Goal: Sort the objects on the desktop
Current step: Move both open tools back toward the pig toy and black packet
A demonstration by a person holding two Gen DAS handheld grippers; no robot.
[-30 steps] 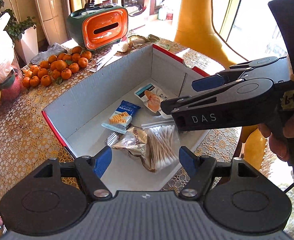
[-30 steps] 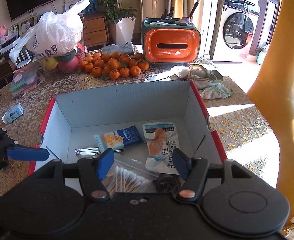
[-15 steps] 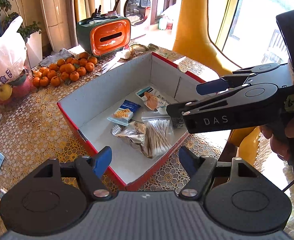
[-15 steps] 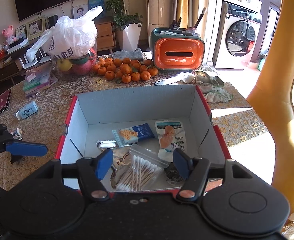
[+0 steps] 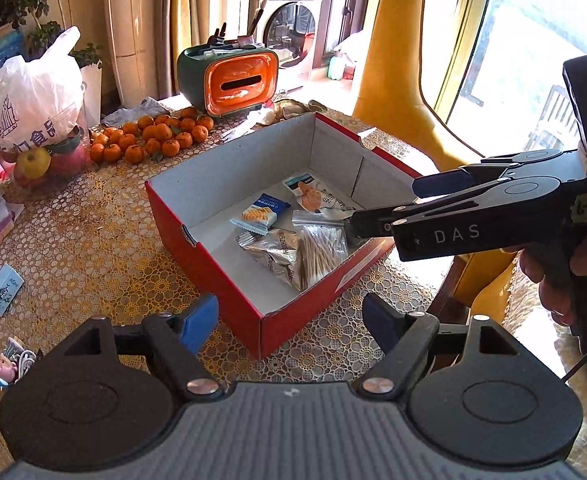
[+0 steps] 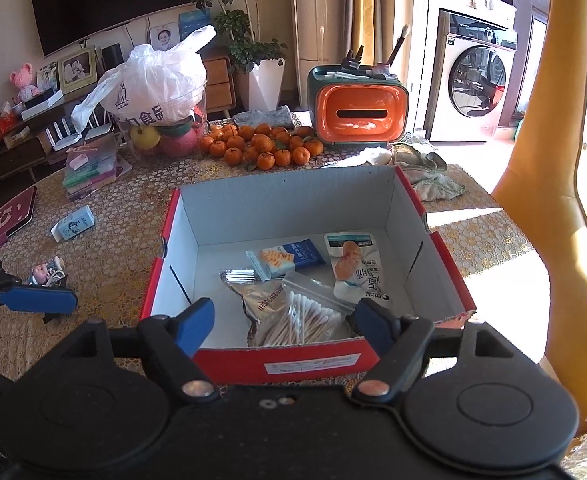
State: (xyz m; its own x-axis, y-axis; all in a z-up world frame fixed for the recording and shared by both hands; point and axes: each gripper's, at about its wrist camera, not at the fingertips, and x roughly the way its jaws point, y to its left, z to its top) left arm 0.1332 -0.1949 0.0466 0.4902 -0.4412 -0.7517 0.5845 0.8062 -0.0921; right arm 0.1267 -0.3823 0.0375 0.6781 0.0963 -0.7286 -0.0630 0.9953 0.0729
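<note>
The red box [image 6: 313,362], white inside and open-topped, sits on the lace-covered worktop [image 6: 125,208]. Inside lie a cotton-swab bag [image 6: 305,322], a silver foil packet [image 6: 261,300], a blue cracker packet [image 6: 283,258] and a white sachet [image 6: 353,268]. Behind the box stand mandarins [image 6: 261,146] and an orange tissue holder [image 6: 359,110]. Left gripper [image 5: 289,320] and right gripper [image 6: 283,326]: jaws wide apart, holding nothing, at the box's near wall.

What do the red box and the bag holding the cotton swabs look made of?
Red box: likely cardboard, red printed outside, matte grey-white inside, with folded flaps and cut edges. Swab bag: clear, thin plastic film; the swabs show through and its surface glints.
</note>
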